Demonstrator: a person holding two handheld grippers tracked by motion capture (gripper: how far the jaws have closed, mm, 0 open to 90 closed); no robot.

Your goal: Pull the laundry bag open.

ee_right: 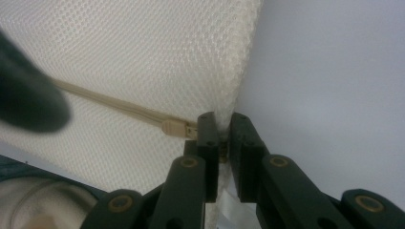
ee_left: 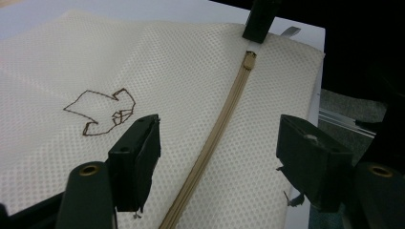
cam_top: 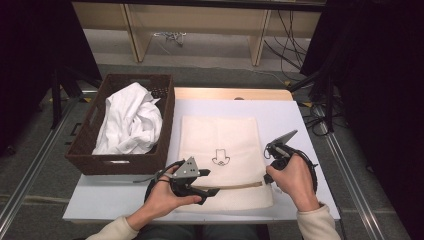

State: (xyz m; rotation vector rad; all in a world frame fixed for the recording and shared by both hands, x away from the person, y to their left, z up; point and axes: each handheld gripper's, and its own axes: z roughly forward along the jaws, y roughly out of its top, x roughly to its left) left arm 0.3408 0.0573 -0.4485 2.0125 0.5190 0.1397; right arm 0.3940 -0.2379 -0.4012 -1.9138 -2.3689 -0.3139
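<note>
My right tongs [ee_right: 220,136] are clenched on the edge of the mesh bag [cam_top: 220,150], just beside the end of its tan zipper [ee_left: 215,138]. My left tongs [ee_left: 217,152] stand released, jaws astride the zipper — not touching it. The bag lies flat on the desk [cam_top: 300,125], just beside the brown basket [cam_top: 165,130] with white cloth [cam_top: 130,122] in it.

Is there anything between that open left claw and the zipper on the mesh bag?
Nothing visible. The left gripper hangs open straddling the zipper of the mesh bag, with bare mesh beneath. At the zipper's far end, the right gripper pinches the bag's edge.
</note>
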